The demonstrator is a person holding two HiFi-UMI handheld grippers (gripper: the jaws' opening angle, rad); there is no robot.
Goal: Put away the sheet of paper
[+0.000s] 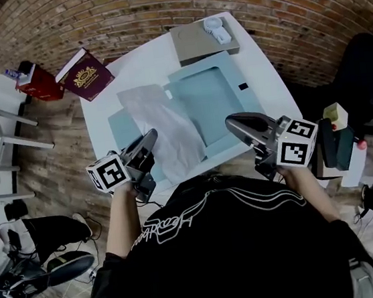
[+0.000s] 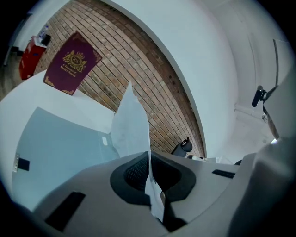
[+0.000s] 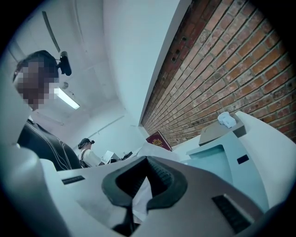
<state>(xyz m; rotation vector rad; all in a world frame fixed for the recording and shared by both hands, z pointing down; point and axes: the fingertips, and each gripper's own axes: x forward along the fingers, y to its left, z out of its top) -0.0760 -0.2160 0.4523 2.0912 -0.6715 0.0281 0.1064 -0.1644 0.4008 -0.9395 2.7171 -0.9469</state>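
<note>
One sheet of paper (image 1: 160, 124), clamped at its near edge in the closed fingers of the left gripper (image 1: 150, 137), lies across the open folder (image 1: 210, 98) on the bench (image 1: 257, 69). The right gripper (image 1: 232, 122) has its fingers together and empty. Filing appears not yet done.

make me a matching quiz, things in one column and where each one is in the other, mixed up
1 sheet of paper
2 book
3 grey box
4 folder

a lying open in the middle of the table
b clamped in the left gripper
c by its far left corner
d on its far right corner

Pairs: 1-b, 2-c, 3-d, 4-a
</note>
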